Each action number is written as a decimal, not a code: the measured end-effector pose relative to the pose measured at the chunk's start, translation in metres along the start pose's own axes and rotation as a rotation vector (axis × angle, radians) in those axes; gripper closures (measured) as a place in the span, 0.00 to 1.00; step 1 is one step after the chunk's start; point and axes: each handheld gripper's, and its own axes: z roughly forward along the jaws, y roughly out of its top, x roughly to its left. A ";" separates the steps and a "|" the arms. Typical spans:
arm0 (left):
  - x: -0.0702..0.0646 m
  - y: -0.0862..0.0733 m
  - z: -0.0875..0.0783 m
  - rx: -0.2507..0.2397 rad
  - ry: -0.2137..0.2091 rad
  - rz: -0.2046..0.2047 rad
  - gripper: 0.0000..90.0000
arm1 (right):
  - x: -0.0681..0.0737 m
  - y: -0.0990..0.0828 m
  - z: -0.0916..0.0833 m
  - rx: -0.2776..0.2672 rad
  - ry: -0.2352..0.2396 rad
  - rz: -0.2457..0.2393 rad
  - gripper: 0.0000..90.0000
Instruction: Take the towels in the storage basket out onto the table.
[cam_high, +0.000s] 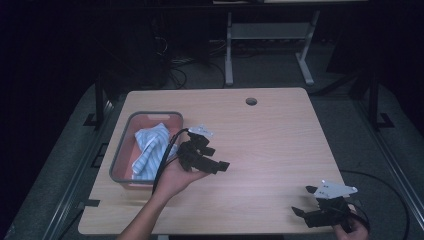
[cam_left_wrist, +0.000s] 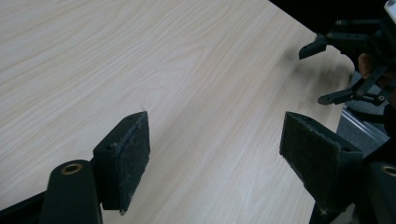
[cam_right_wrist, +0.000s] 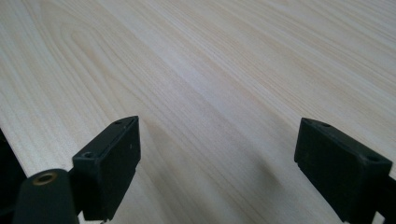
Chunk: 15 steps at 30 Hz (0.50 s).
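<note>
Holding a black two-jaw gripper in each hand, the person works at a light wooden table (cam_high: 280, 145). The left gripper (cam_high: 220, 165) is near the middle-left of the table, just beside the right wall of a grey basin (cam_high: 120, 150). Its jaws are apart and they hold nothing; in the left gripper view the two padded jaws stand wide from each other over the bare wood, and the left gripper (cam_left_wrist: 215, 140) points toward the right side of the table. The left hand (cam_high: 175, 177) carries it from below, with the palm turned up, and a black cable (cam_high: 167, 150) goes from the gripper over the rim of the basin.

The basin stands on the left part of the table. Inside it lies a crumpled cloth (cam_high: 150, 147) with blue and white stripes, resting on the reddish bottom. The cloth is close to the left gripper but not touching it.

The right gripper (cam_high: 304, 200) is at the near right corner of the table, well apart from the basin. Its jaws are also apart and empty; in the right gripper view the right gripper (cam_right_wrist: 217, 154) has only the wood grain between its jaws. The same gripper appears far off at the upper right in the left gripper view.
</note>
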 end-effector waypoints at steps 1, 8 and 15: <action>0.003 0.003 -0.001 0.019 0.000 0.001 0.28 | 0.000 0.000 0.000 0.002 0.002 0.003 0.15; 0.016 0.009 -0.009 0.036 0.010 -0.023 0.29 | 0.001 0.000 0.000 0.006 0.000 -0.001 0.15; 0.034 0.007 -0.027 0.005 0.009 -0.070 0.29 | 0.004 0.002 0.001 0.008 0.003 0.002 0.15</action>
